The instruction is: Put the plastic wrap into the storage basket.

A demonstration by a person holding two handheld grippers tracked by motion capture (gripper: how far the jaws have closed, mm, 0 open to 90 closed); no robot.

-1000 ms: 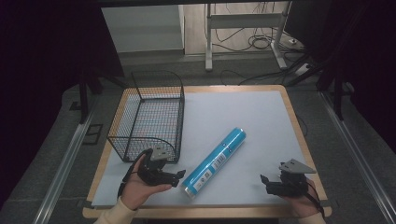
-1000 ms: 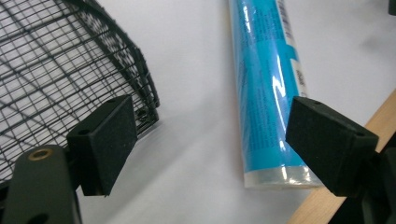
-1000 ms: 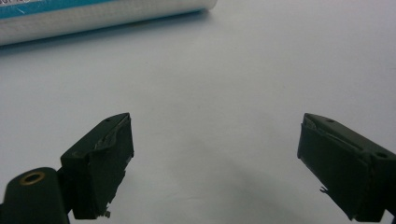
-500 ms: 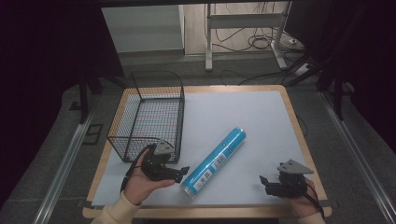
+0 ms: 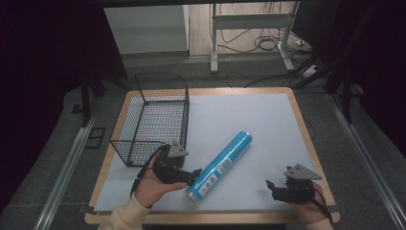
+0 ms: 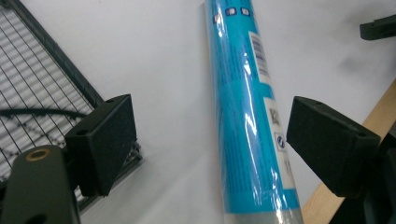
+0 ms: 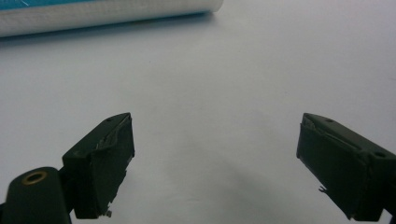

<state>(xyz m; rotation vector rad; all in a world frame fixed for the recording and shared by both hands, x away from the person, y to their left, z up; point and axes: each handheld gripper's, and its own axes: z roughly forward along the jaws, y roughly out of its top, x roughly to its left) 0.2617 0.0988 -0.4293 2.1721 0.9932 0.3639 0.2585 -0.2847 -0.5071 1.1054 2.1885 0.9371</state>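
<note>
A long blue tube (image 5: 221, 164) in shiny wrap lies slantwise on the white table top (image 5: 239, 120), its near end toward the front edge. My left gripper (image 5: 195, 173) is at that near end, open, with the blue tube (image 6: 252, 116) lying between its wide-spread jaws and touching neither pad. A black wire basket (image 5: 152, 117) stands at the left with nothing in it that I can see. My right gripper (image 5: 269, 186) rests low at the front right, open with nothing between its fingers; the tube (image 7: 93, 14) crosses the top of the right gripper view.
The basket's corner (image 6: 51, 93) is close beside my left jaw. The table's wooden rim (image 5: 306, 143) runs along the right and front. Beyond the far edge are metal desk legs and cables (image 5: 258, 43) on the floor.
My left gripper has slid a little to the right, so its jaws now straddle the tube's near end. The right gripper has barely moved.
</note>
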